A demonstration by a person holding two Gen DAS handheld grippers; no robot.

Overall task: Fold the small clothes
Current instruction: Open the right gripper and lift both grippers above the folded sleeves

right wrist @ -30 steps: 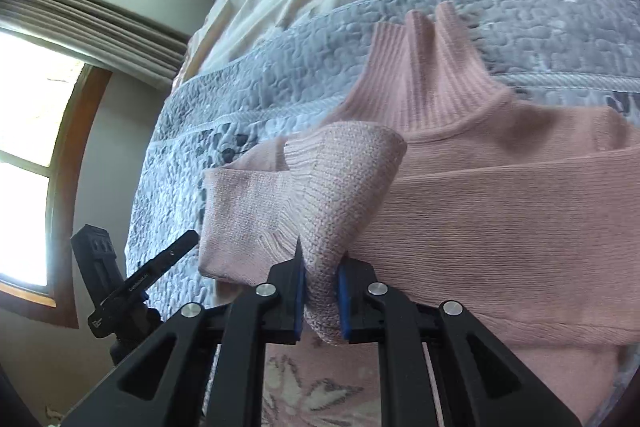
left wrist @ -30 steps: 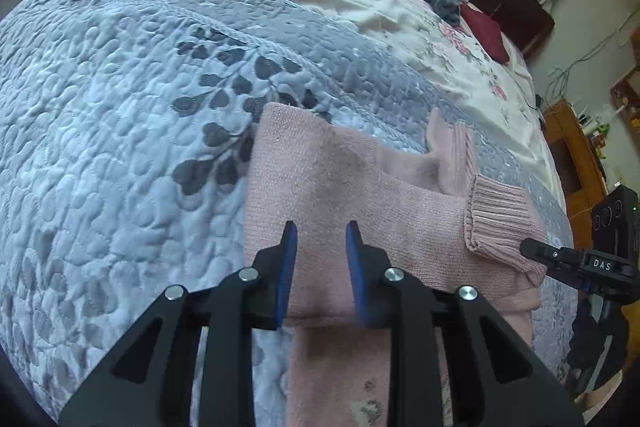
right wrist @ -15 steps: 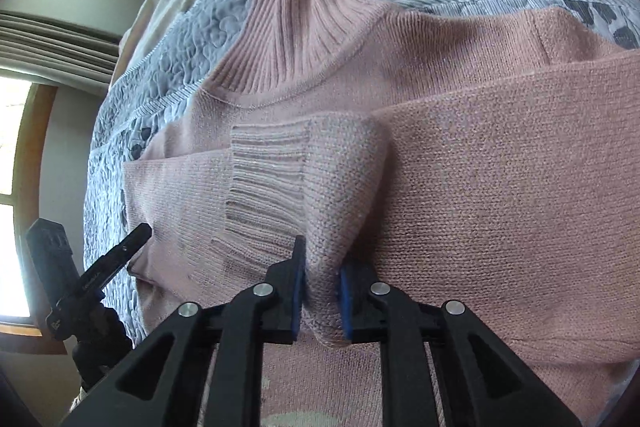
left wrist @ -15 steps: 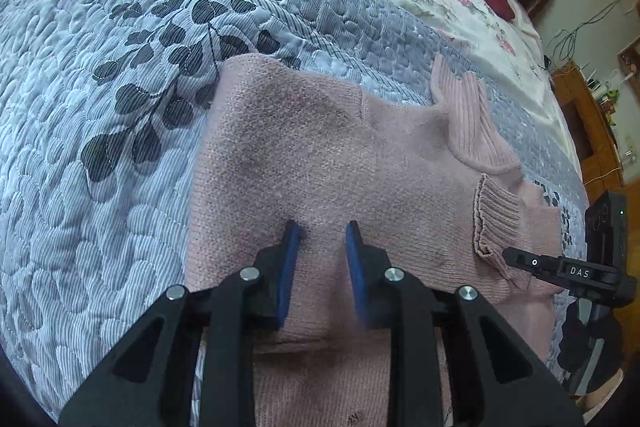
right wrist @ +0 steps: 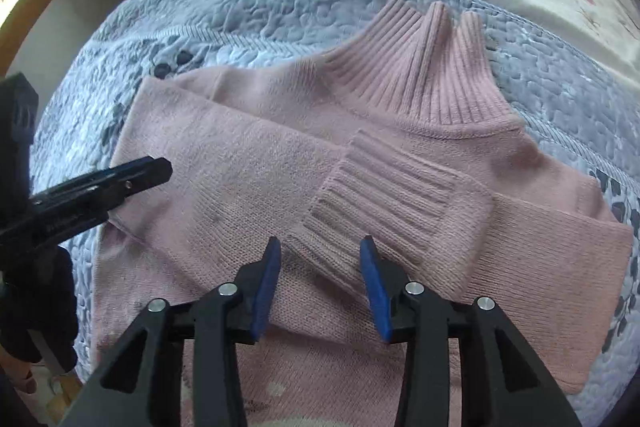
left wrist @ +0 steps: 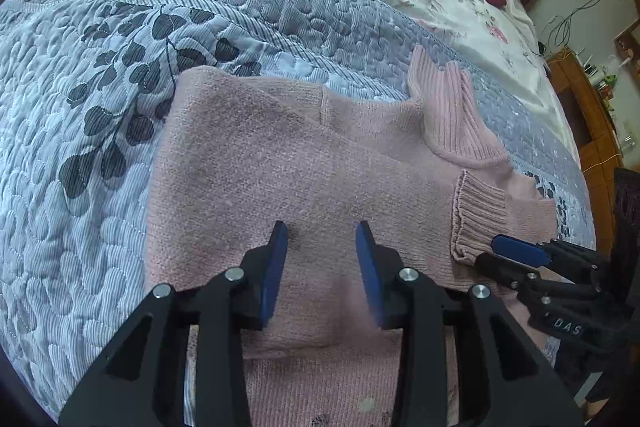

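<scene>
Both grippers, left gripper (left wrist: 321, 239) and right gripper (right wrist: 318, 255), are spread wide, holding nothing. Pink sweater (left wrist: 280, 167) lies flat on the grey quilt (left wrist: 80, 187) (its cuff (right wrist: 384, 203) near 12 o'clock of the right one, maybe touching).

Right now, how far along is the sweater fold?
Done: both sleeves lie folded across the pink sweater, the ribbed cuff resting on its chest. In hand: nothing; the left gripper and right gripper are open over the sweater. Left: folding the body up toward the collar.
</scene>
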